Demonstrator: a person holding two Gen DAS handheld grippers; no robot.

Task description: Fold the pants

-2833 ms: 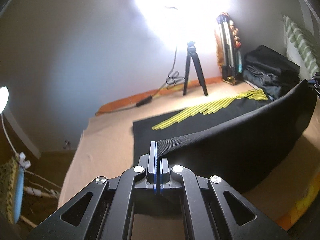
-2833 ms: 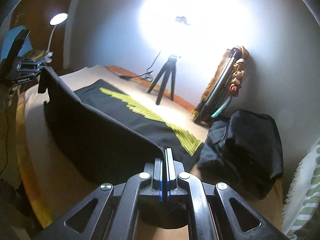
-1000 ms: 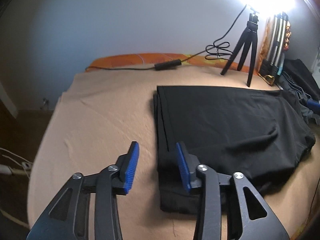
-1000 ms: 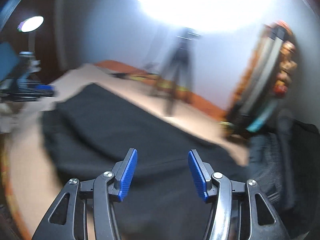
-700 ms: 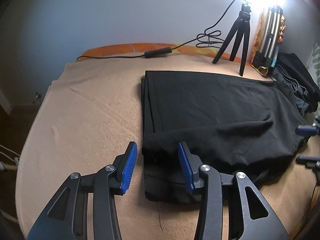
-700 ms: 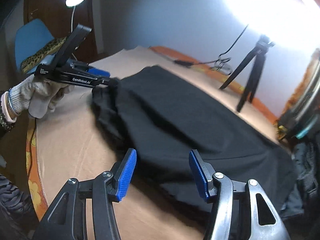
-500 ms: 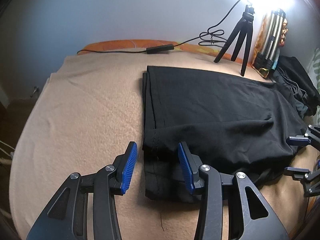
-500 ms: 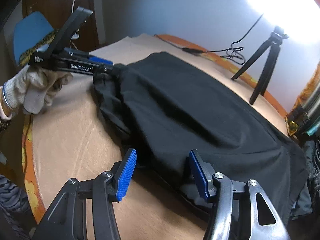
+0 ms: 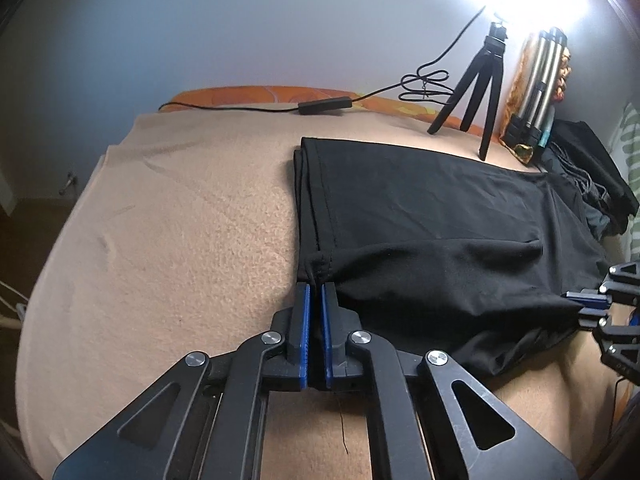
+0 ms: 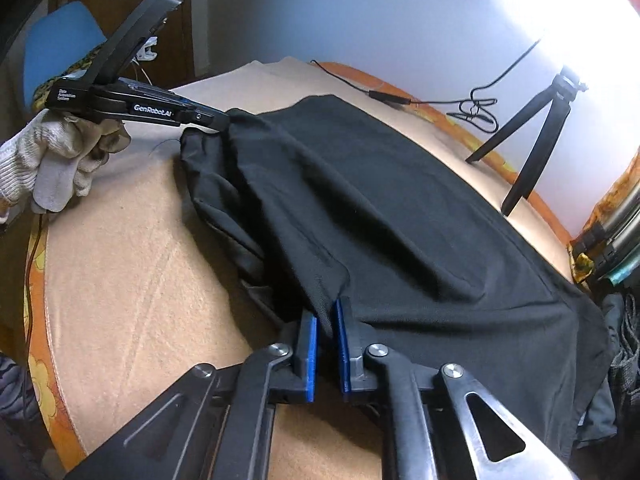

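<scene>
The black pants (image 9: 432, 216) lie folded over on the tan blanket (image 9: 180, 240), with the lower layers sticking out at the near edge. My left gripper (image 9: 315, 286) is shut on the near left corner of the top layer. In the right wrist view the pants (image 10: 400, 208) spread across the middle, and my right gripper (image 10: 326, 314) is shut on the near edge of the top layer. The left gripper (image 10: 218, 122) shows there at the far left, held by a gloved hand. The right gripper (image 9: 580, 306) shows at the right edge of the left wrist view.
A small black tripod (image 9: 480, 92) with a bright lamp and a cable stands at the back. A folded tripod bundle (image 9: 536, 92) leans on the wall. A pile of dark clothes (image 9: 592, 168) lies at the back right. A blue chair (image 10: 56, 56) stands beyond the bed.
Both grippers were open over the near edge of the pants half a second ago. Both have now closed on the top layer's near edge, one at each end.
</scene>
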